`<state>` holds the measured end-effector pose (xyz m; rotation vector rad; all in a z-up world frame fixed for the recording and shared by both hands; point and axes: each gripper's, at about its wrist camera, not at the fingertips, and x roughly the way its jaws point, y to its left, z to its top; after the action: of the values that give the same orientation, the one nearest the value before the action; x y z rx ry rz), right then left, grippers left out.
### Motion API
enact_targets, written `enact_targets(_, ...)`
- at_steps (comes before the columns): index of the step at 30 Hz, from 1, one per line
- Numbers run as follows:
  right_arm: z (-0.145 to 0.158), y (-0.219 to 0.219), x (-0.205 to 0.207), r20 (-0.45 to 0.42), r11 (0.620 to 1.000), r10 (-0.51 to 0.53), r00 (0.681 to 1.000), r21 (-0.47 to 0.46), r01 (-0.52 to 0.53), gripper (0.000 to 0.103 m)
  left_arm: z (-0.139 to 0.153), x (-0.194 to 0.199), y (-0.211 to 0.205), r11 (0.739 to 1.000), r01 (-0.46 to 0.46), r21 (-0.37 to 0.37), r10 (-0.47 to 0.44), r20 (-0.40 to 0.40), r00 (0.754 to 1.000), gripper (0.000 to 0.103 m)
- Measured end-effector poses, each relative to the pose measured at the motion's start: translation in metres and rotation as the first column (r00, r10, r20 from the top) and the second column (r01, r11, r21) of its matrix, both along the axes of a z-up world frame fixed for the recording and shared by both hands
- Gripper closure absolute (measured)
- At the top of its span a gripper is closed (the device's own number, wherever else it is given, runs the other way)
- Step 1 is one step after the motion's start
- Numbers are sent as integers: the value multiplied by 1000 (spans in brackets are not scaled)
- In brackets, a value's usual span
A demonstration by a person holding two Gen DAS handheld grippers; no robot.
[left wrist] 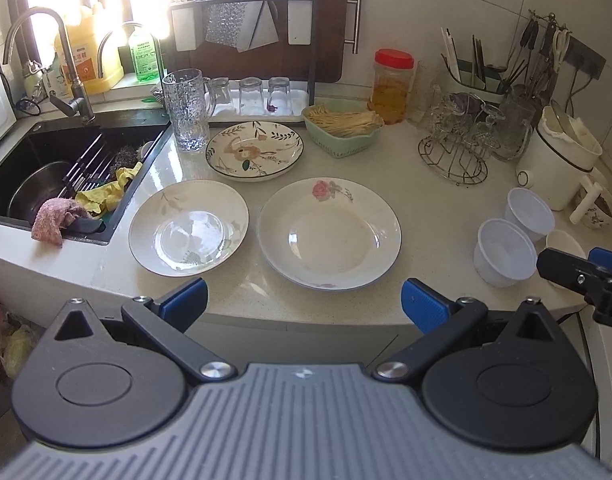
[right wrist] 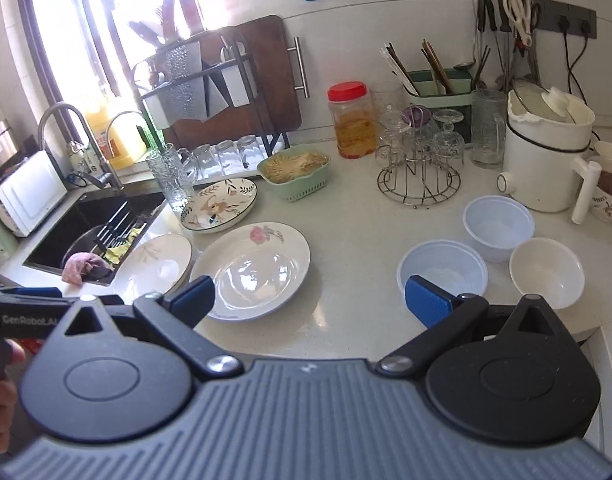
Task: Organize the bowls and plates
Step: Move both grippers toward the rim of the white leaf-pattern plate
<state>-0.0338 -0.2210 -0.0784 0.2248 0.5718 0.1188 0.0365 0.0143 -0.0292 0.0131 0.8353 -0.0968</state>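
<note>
Three plates [left wrist: 330,232] and three bowls [right wrist: 442,270] spread singly on the counter [left wrist: 426,208], none stacked. Left gripper [left wrist: 303,300] and right gripper [right wrist: 310,294] spread wide, empty. Risk: glazed rims slipping from pads, chipping.

Glossy glazed ceramic plates [left wrist: 329,234] lie on a smooth speckled stone countertop [left wrist: 426,200]; translucent plastic bowls [right wrist: 442,268]; ribbed blue rubber pads [right wrist: 426,300].

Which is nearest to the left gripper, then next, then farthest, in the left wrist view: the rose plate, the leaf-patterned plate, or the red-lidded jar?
From the left gripper:
1. Rose plate, directly ahead on the counter.
2. Leaf-patterned plate, behind it, slightly left.
3. Red-lidded jar, far back, right, near the wall.
</note>
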Motion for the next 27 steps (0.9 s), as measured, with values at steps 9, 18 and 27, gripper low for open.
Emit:
enact_targets(9, -1, 34, 32, -37, 997, -2, 999, 73, 4, 0, 0, 54, 36, 999, 45, -24, -45, -4, 999, 0)
enact_targets(18, -7, 91, 66, -50, 994, -94, 994, 58, 97, 0, -12, 120, 88, 992, 127, 7, -127, -38, 991, 0)
enact_targets(27, -31, 157, 95, -160, 984, -163, 974, 51, 173, 12, -38, 177, 151, 979, 197, -50, -201, -84, 976, 0)
